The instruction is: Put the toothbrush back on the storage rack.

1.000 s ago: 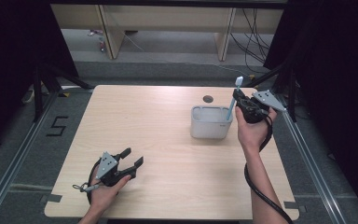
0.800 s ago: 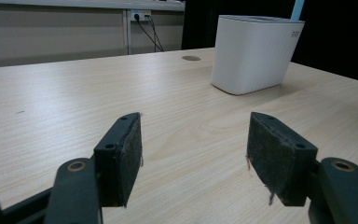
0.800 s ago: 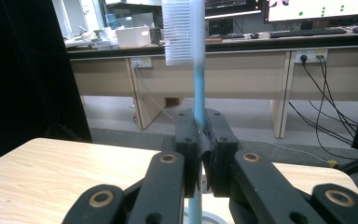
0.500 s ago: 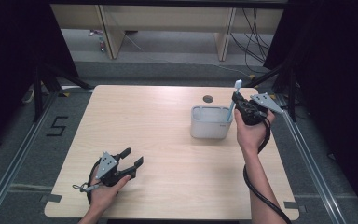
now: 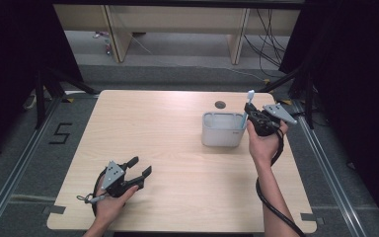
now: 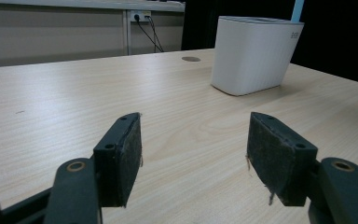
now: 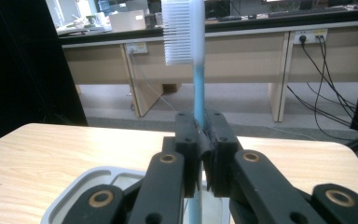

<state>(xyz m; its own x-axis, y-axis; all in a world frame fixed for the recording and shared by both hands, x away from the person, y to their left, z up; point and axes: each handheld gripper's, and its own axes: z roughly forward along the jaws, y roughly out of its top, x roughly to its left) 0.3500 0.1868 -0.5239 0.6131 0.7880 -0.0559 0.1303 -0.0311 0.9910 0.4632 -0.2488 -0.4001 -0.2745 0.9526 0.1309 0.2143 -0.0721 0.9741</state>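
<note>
A blue-and-white toothbrush [image 7: 193,56] stands upright with its bristles at the top, and my right gripper [image 7: 201,154] is shut on its handle. In the high view that gripper [image 5: 249,112] is at the right rim of a white holder cup [image 5: 220,130], and the toothbrush [image 5: 248,98] pokes up from the cup's right end. My left gripper [image 5: 140,167] rests near the table's front left, open with nothing between its fingers. In the left gripper view its gripper [image 6: 193,144] faces the white cup [image 6: 254,53] far across the table.
The wooden table [image 5: 158,128] has a small round cable hole [image 5: 220,104] behind the cup. Cables and bench legs lie on the floor beyond the far edge. Metal rails run along both sides of the table.
</note>
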